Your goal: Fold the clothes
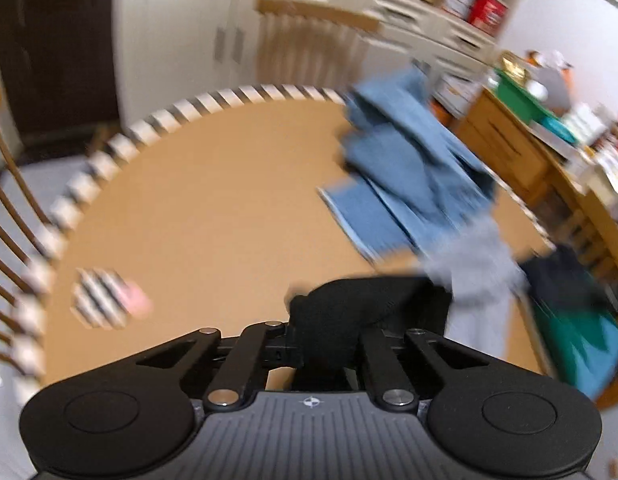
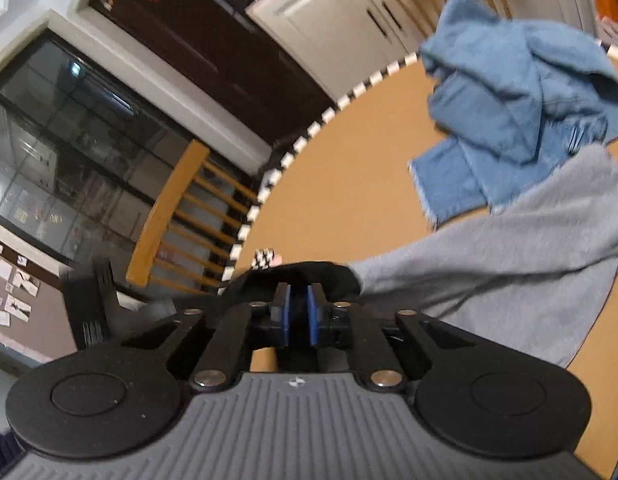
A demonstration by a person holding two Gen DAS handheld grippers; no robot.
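Both grippers, left (image 1: 369, 312) & right (image 2: 299, 312), pinch black cloth (image 2: 305, 276). Grey garment (image 2: 509, 248) & blue jeans (image 2: 521, 92), upper right, lie crumpled, unfolded.

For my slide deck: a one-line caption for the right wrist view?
Right gripper shut on black cloth, beside grey sweatshirt and crumpled blue denim garment on round tan table.

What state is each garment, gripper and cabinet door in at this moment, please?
Black garment: clamped by both grippers, lifted at that edge.
Grey sweatshirt: spread loosely, unfolded, partly under the denim.
Blue denim garment: crumpled heap on the table.
Left gripper: shut on the black garment.
Right gripper: fingers shut on the black garment.
White cabinet doors: closed.
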